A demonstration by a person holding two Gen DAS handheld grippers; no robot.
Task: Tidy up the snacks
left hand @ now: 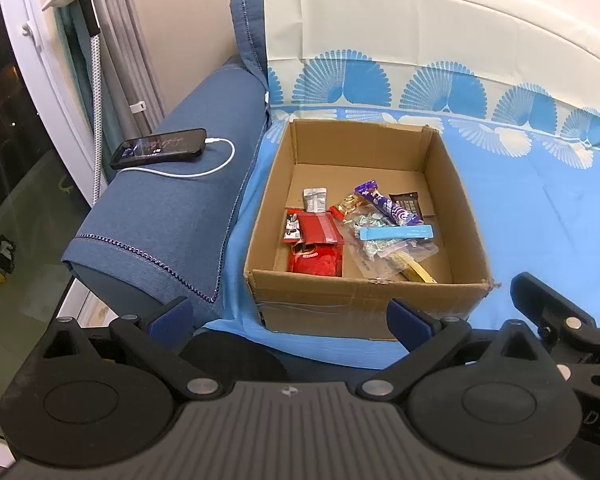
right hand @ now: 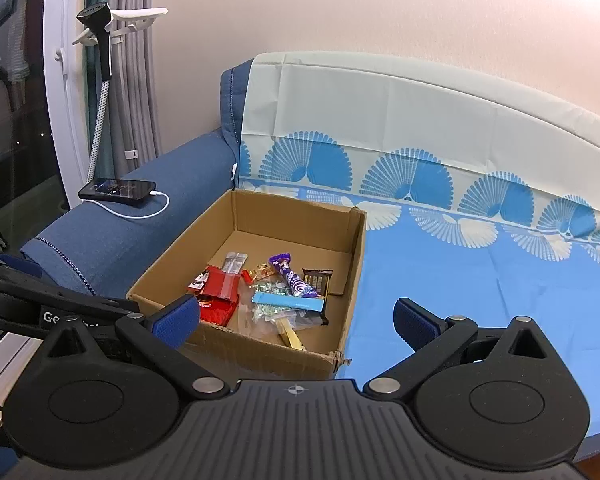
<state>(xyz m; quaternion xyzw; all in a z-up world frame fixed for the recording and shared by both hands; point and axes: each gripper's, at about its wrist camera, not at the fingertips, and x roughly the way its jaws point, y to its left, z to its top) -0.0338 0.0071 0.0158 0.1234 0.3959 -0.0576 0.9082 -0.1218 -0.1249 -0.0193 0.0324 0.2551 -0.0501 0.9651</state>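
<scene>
An open cardboard box [left hand: 364, 304] [right hand: 352, 264] stands on the blue sheet of a sofa. Inside lie several snacks: a red packet [left hand: 318, 236] [right hand: 219, 284], a red pouch [left hand: 316, 260], a purple chocolate bar [left hand: 384, 202] [right hand: 293, 278], a dark brown bar [left hand: 408, 204] [right hand: 318, 280], a clear bag of sweets [left hand: 376, 228] under a light blue clip [left hand: 396, 233] [right hand: 287, 301], and a small grey sachet [left hand: 314, 199] [right hand: 234, 262]. My left gripper [left hand: 289, 318] hangs open in front of the box's near wall, empty. My right gripper [right hand: 295, 320] is open over the box's near right corner, empty.
A black phone [left hand: 159, 147] [right hand: 117, 189] on a white charging cable lies on the blue sofa arm [left hand: 167, 216] left of the box. A garment steamer [right hand: 99, 32] and curtains stand by the window at left. Blue patterned sheet [right hand: 480, 300] spreads right of the box.
</scene>
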